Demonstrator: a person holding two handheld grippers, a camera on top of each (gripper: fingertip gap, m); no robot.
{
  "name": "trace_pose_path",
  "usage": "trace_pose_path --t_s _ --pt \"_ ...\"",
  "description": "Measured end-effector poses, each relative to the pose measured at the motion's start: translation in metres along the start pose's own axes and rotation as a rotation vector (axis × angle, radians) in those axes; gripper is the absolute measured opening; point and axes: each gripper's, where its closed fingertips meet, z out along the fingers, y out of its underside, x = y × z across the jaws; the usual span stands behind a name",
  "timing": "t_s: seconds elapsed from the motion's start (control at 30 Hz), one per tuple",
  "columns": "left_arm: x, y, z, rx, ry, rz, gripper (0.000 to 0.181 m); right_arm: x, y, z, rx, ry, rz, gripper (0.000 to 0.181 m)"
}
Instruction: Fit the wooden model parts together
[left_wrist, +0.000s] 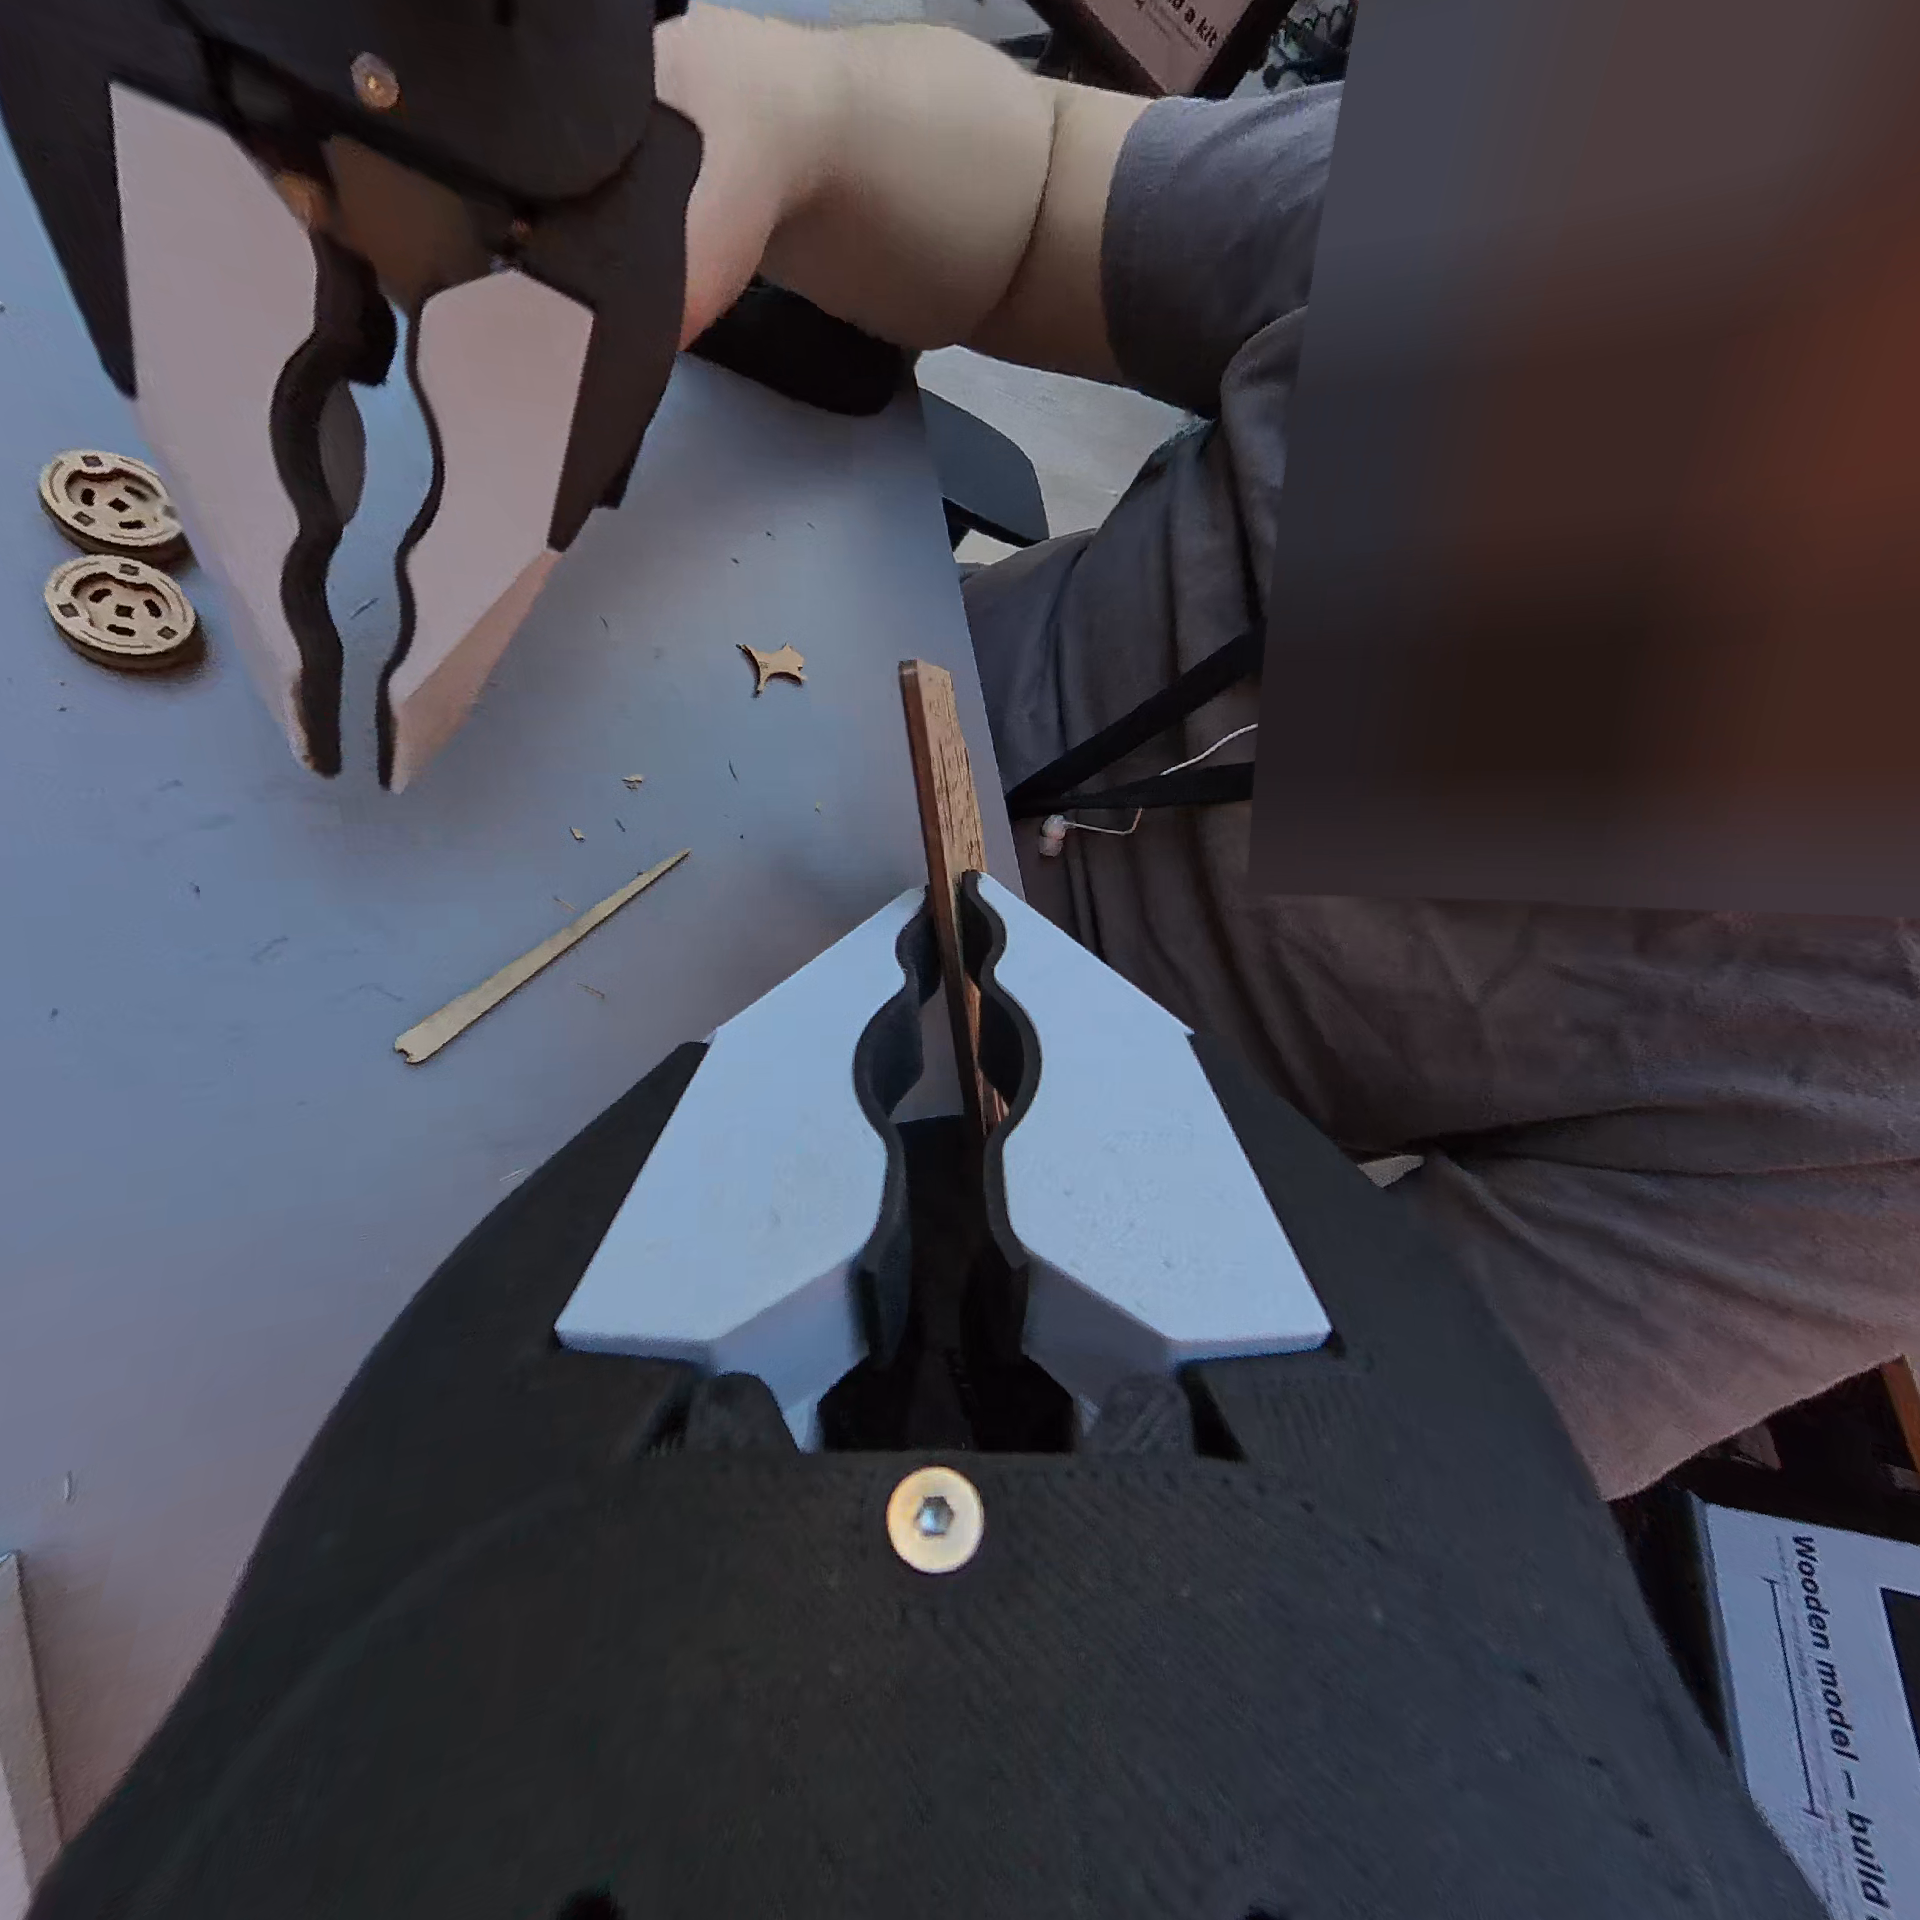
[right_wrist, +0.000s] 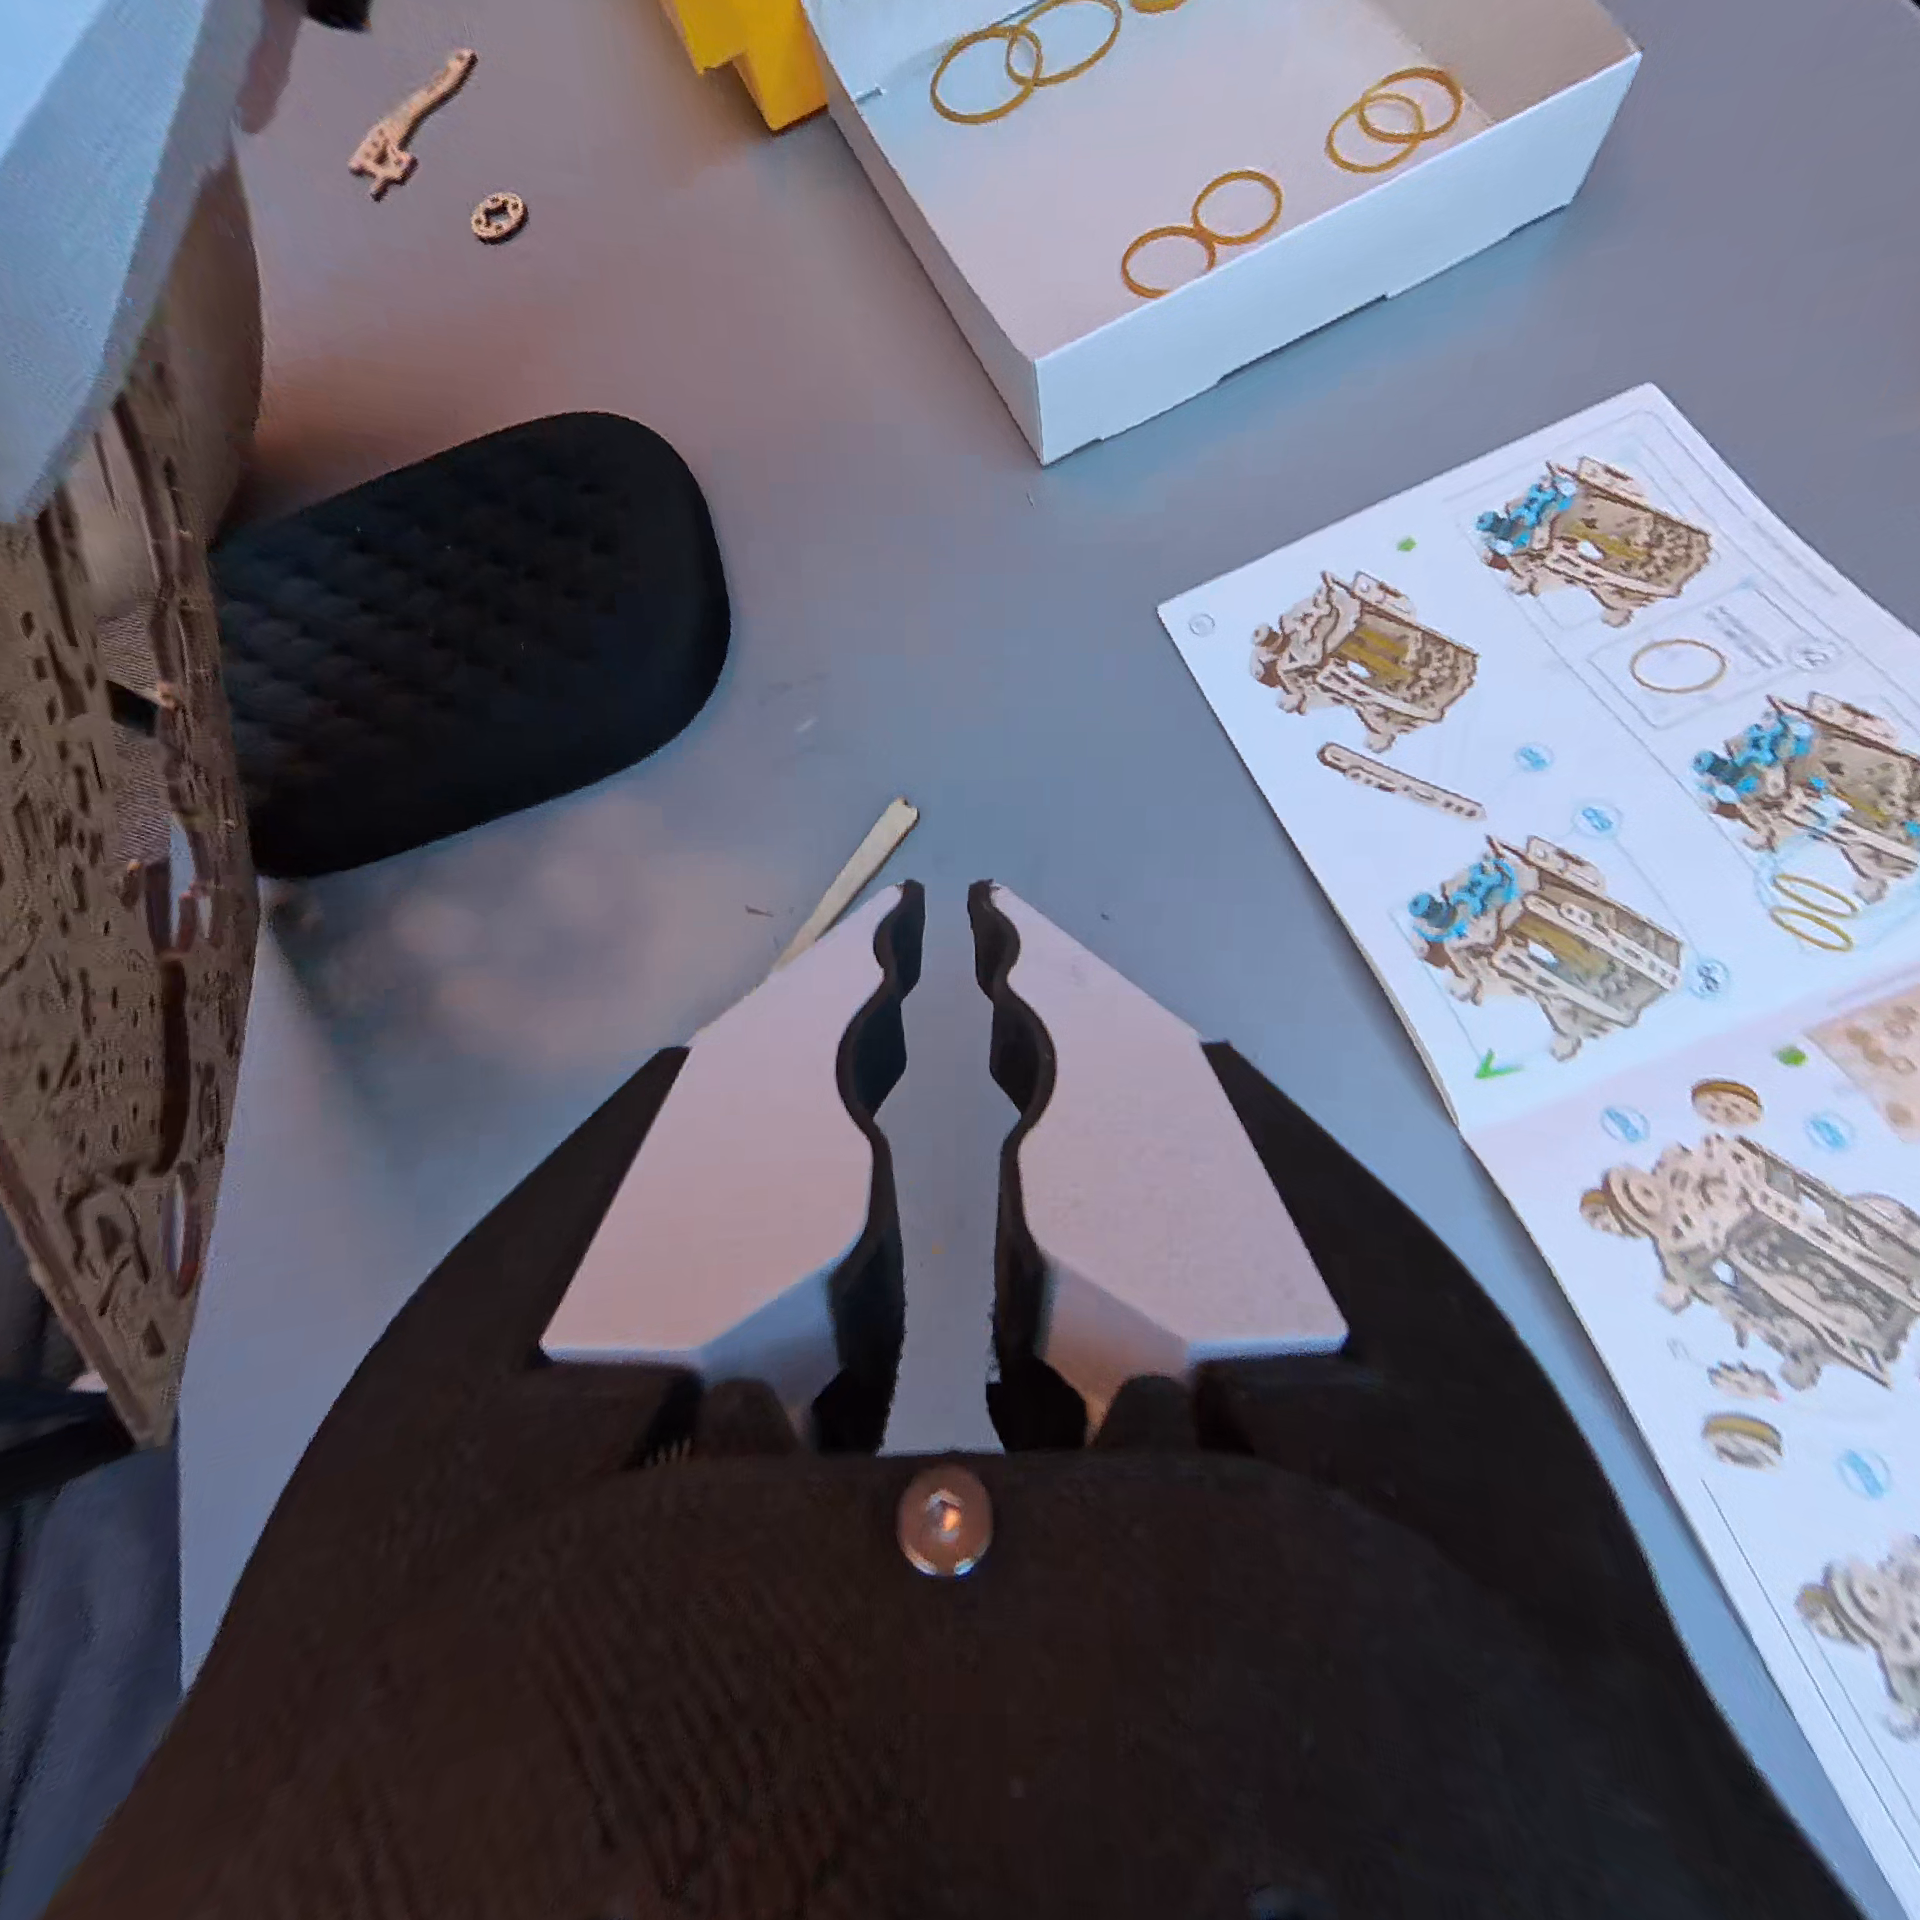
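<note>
My left gripper (left_wrist: 951, 894) is shut on a thin laser-cut wooden sheet (left_wrist: 943, 769), seen edge-on and held upright over the table's edge. The same sheet (right_wrist: 104, 831) shows flat at the left of the right wrist view, below a white finger (right_wrist: 73, 208) of the left gripper. My right gripper (right_wrist: 945, 891) is open by a narrow gap and empty, just above the table. It also shows in the left wrist view (left_wrist: 358, 774). A thin wooden stick (right_wrist: 868, 857) lies on the table just left of its tips and shows in the left wrist view (left_wrist: 540, 956).
Two round wooden wheels (left_wrist: 116, 561) lie far left. A black pad (right_wrist: 468, 623), a white box (right_wrist: 1122, 395) with rubber bands, a yellow object (right_wrist: 758, 57), an instruction sheet (right_wrist: 1538, 790) and small wooden parts (right_wrist: 410, 125) are on the grey table (right_wrist: 883, 520). A person's arm (left_wrist: 883, 187) is close. Some 12 cm of space lies between my two pairs of fingers. The thin wooden stick (right_wrist: 868, 857) is about 7 cm from my right fingertips. Look for it in the left wrist view (left_wrist: 462, 1000) too.
</note>
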Motion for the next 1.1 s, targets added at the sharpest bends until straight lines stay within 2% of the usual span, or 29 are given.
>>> trace_pose_path --t_s 0.03,0.13,0.2,0.4,0.43,0.5,0.63,0.7,0.77,0.9,1.0,1.1 --pt "0.001 -0.001 -0.002 0.003 -0.014 0.006 0.001 -0.003 -0.004 0.006 0.010 -0.027 0.023 0.008" --pt "0.002 -0.001 -0.003 0.000 -0.032 0.012 0.001 -0.016 -0.007 0.030 -0.016 -0.119 0.118 0.010" --pt "0.000 -0.002 -0.003 -0.005 -0.037 0.003 0.001 -0.020 -0.002 0.046 -0.077 -0.116 0.137 0.017" --pt "-0.010 0.001 -0.004 -0.002 -0.039 -0.038 0.001 -0.023 0.022 0.064 -0.264 0.062 0.032 0.028" --pt "-0.011 0.001 -0.004 -0.001 -0.035 -0.040 0.001 -0.023 0.021 0.065 -0.264 0.085 0.013 0.026" --pt "-0.013 0.000 -0.004 0.001 -0.026 -0.051 0.001 -0.017 0.023 0.065 -0.292 0.139 -0.048 0.010" --pt "-0.019 0.000 0.000 0.005 -0.012 -0.076 0.001 -0.014 0.024 0.063 -0.237 0.070 0.003 0.007" --pt "-0.023 -0.001 0.002 0.013 0.002 -0.098 0.001 -0.006 0.023 0.052 -0.166 0.039 0.075 0.007" --pt "-0.031 -0.002 0.007 0.019 0.018 -0.133 0.001 0.000 0.011 0.028 -0.043 0.003 0.131 0.007" --pt "-0.054 0.002 0.018 0.023 0.069 -0.231 0.002 0.007 -0.033 -0.046 0.315 -0.043 0.143 0.007" --pt "-0.070 0.006 0.027 0.032 0.120 -0.298 0.002 -0.017 -0.068 -0.098 0.627 -0.229 0.147 0.007" --pt "-0.078 0.010 0.036 0.025 0.166 -0.337 0.002 -0.044 -0.088 -0.116 0.810 -0.420 0.113 0.006"
